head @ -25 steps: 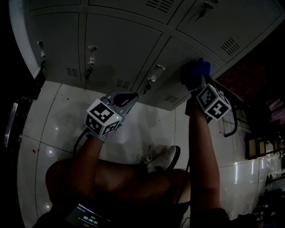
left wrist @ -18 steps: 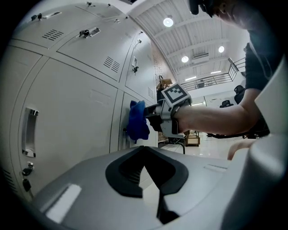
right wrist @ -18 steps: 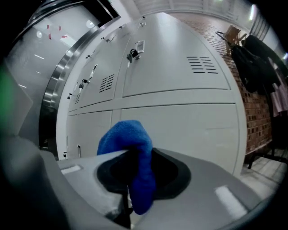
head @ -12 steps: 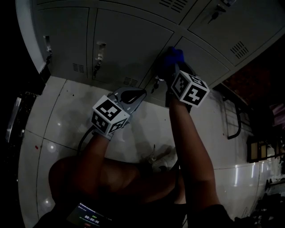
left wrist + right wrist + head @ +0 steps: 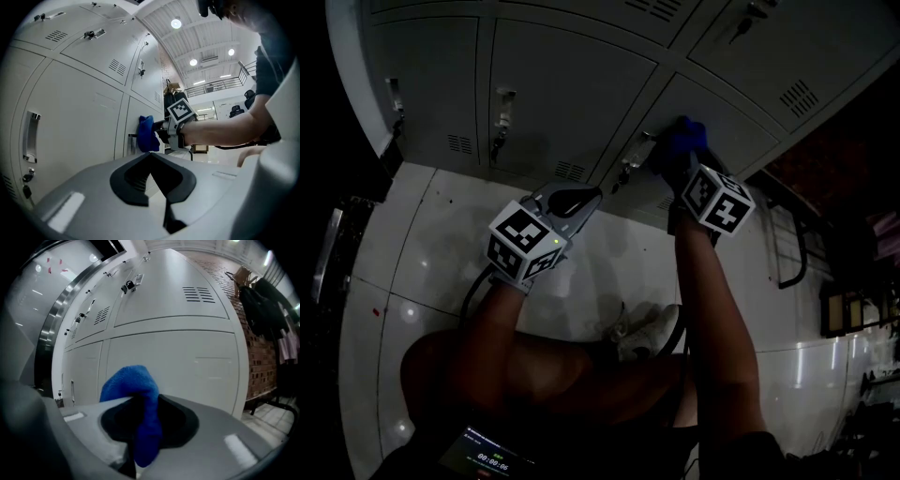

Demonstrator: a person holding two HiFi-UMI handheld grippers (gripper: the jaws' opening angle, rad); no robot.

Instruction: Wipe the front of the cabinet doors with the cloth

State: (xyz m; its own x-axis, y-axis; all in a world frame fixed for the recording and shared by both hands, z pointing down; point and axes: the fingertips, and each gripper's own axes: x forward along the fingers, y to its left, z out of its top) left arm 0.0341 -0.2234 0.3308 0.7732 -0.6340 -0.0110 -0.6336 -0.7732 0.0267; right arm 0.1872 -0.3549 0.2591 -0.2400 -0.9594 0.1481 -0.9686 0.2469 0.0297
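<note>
My right gripper (image 5: 140, 437) is pinching the blue cloth (image 5: 138, 399): its jaws are closed on the lower fold, and the rest of the cloth bunches up above them. In the head view, the cloth sits at the far end of my right arm, against the front of one of the grey cabinet doors (image 5: 581, 84) in the lower row. It is just beside that door's latch handle (image 5: 636, 150). The left gripper view shows this from the side, with the cloth touching the door face and the right gripper directly behind it.

My left gripper (image 5: 157, 187) has its jaws pressed together with nothing between them. It hangs near the bottom edge of the cabinet, clear of the doors, over the white tiled floor (image 5: 431, 253). It is to the left of the right gripper, and the two are apart.
</note>
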